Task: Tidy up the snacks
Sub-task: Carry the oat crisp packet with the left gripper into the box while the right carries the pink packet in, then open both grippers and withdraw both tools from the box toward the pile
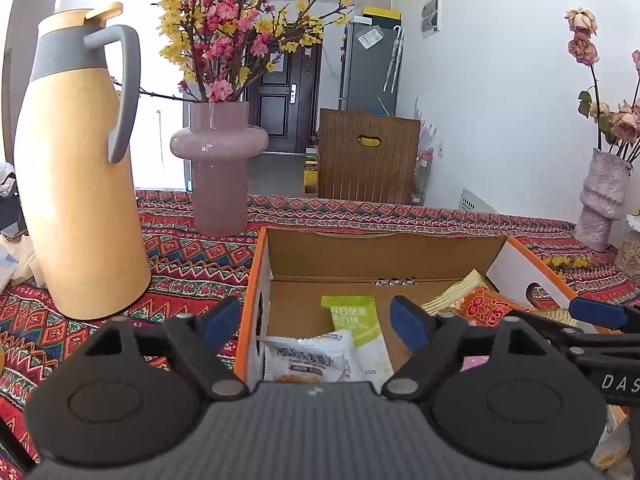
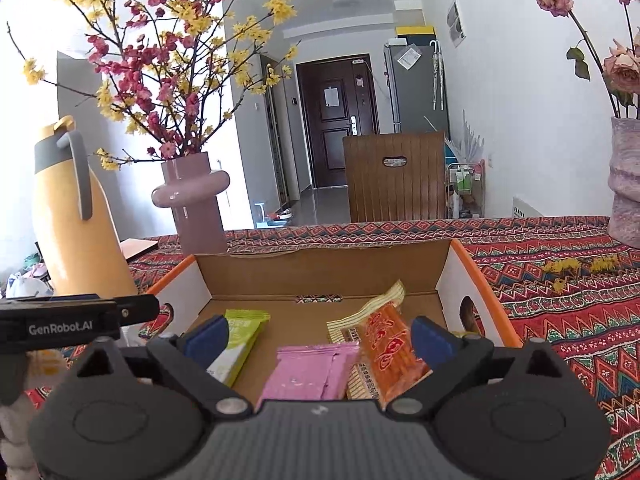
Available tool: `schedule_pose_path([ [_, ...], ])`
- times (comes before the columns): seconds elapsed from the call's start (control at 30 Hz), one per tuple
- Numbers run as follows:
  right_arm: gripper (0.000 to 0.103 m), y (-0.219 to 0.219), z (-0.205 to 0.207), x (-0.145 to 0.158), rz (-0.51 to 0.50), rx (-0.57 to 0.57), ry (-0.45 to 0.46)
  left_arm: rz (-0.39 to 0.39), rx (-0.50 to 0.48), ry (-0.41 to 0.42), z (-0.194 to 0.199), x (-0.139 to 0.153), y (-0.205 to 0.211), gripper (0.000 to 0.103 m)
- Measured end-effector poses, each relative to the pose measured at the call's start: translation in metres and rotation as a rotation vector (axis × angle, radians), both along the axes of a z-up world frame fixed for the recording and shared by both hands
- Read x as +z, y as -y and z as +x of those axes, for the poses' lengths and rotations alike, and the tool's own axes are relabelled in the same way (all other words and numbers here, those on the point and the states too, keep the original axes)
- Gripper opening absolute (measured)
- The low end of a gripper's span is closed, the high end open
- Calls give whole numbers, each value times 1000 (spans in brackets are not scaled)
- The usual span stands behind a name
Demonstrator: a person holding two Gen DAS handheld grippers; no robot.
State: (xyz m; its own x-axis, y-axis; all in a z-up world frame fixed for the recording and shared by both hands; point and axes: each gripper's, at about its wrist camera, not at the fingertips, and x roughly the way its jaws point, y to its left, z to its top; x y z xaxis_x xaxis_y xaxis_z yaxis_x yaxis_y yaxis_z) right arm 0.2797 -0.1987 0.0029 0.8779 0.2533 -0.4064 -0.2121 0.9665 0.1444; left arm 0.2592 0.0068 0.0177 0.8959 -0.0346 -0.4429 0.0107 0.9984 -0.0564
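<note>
snacks sit loose on the floor of the open cardboard box (image 2: 320, 276) with orange-edged walls, so collecting into one container looks mostly done. green nut-bar packet (image 1: 354, 320) lies flat, long axis running from near edge toward the far wall. white packet (image 1: 312, 360) overlaps its near end. pink packet (image 2: 312, 372) lies flat mid-box, same near-to-far axis; orange packet (image 2: 394, 354) leans on a yellow-striped one (image 2: 376, 312), tilted up toward the far right corner. left gripper (image 1: 320, 320) and right gripper (image 2: 320, 340) both hover over the near edge, jaws spread wide, nothing between the pads, so released. yellow thermos jug (image 1: 80, 184) and pink vase (image 1: 220, 168) stand on the patterned tablecloth (image 2: 560, 292) left of the box, clear of it.
</note>
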Motion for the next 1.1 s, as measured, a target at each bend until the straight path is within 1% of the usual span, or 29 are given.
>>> schedule_pose_path([
  [0.03, 103, 1, -1, 0, 4, -1, 2, 1, 6, 8, -2, 1, 0, 96],
  [0.07, 103, 1, -2, 1, 6, -1, 6, 2, 11, 16, -3, 1, 0, 100],
  [0.13, 103, 2, -4, 2, 11, -1, 13, 2, 22, 29, -6, 3, 0, 103],
  [0.33, 103, 3, -10, 4, 18, -7, 33, -8, 28, 28, -8, 3, -1, 103],
  [0.73, 103, 2, -20, 10, 7, -12, 69, 2, 36, 60, -16, 8, 2, 103],
  [0.87, 103, 1, -27, 19, 3, -11, 107, -7, 44, 80, -24, 19, 3, 103],
  [1.1, 103, -4, -50, 41, -5, 11, 164, 9, 51, 102, -52, 39, 3, 103],
])
